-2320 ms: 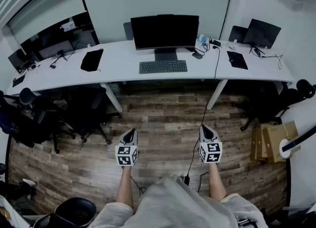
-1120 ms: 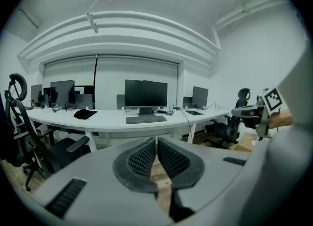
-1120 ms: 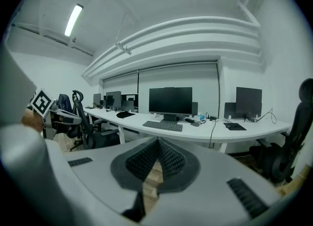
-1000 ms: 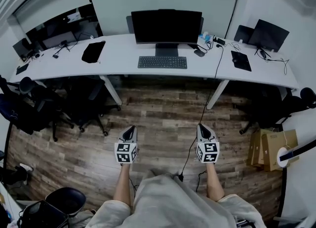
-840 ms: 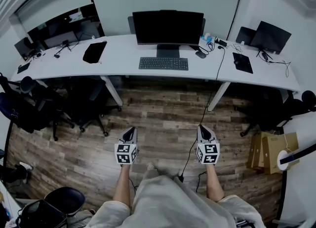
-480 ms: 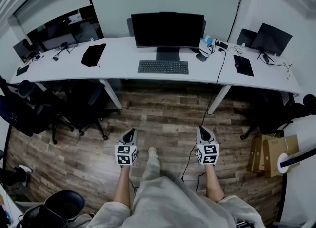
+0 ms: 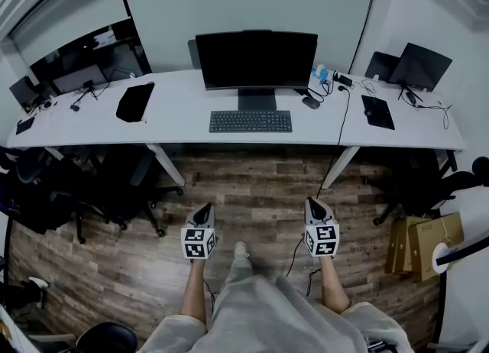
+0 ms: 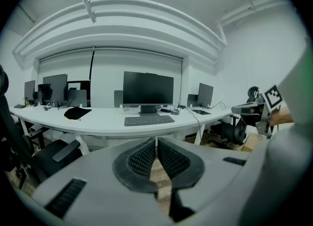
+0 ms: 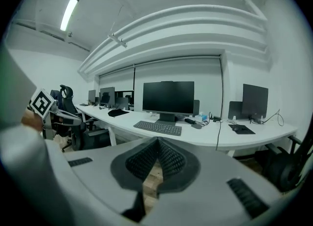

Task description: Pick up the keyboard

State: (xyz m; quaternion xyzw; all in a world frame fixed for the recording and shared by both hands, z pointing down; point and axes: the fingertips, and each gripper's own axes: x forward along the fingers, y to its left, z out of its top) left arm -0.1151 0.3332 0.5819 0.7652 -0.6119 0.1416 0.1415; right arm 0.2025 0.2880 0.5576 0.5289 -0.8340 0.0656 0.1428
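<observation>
1. Left gripper (image 7: 203, 208): jaws closed tip to tip, nothing between the pads. It is held over the wood floor (image 7: 252, 179), tips toward 12 o'clock in the head view.
2. Right gripper (image 7: 313, 203): jaws likewise pressed together, empty. It sits at 3 o'clock of the left one, level with it, with a gap between the two.
3. Keyboard (image 7: 250, 121): flat on the white desk (image 7: 183, 114), near the front edge. It lies at 12 o'clock from the grippers, well apart from both, untouched.
4. Monitor (image 7: 256, 59): dark screen, upright, just at 12 o'clock of the keyboard.
5. Black pouch (image 7: 134, 102): on the same desk, at 9 o'clock of the keyboard, well apart.
6. Second monitor (image 7: 419, 66): at 2 o'clock of the keyboard, with a black pad (image 7: 377, 111) lying flat near it.
7. Office chairs (image 7: 114, 183): at 10 o'clock of the left gripper. Cardboard boxes (image 7: 416, 237): at 3 o'clock of the right gripper.
</observation>
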